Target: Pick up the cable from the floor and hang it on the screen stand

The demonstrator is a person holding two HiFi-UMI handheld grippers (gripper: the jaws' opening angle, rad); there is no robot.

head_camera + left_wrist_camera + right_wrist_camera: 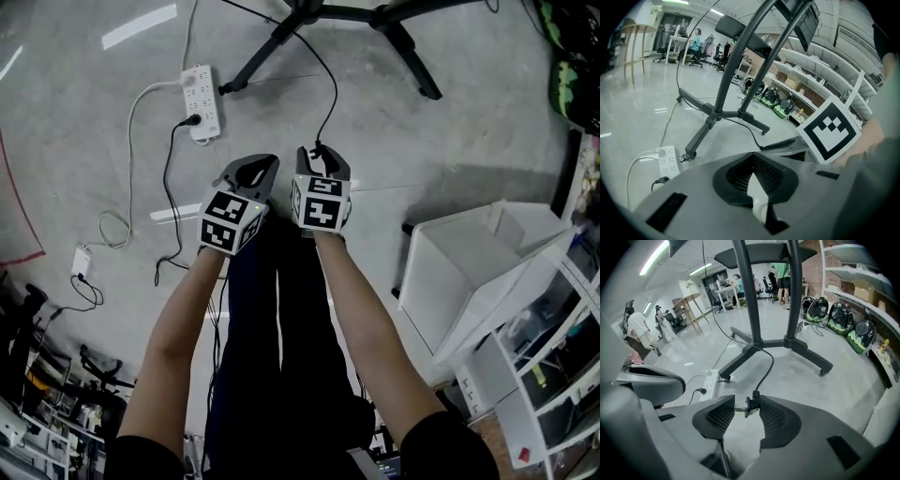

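A black cable (334, 94) runs from the screen stand's base (328, 11) across the grey floor to my right gripper (319, 155). In the right gripper view the cable's plug (749, 405) sits crosswise between the pads, and my right gripper (746, 404) is shut on it. The cable (768, 366) leads away towards the stand's black legs and two posts (761, 341). Just to the left, my left gripper (258, 169) is raised at the same height. Its jaws meet at the tips with nothing between them (753, 157). The stand (715, 115) rises ahead of it.
A white power strip (202, 101) with a black lead plugged in lies left of the stand, with white cable loops and a small adapter (81, 260) farther left. A white bin (459, 272) and shelving (553, 347) stand at the right. People stand far back in the room.
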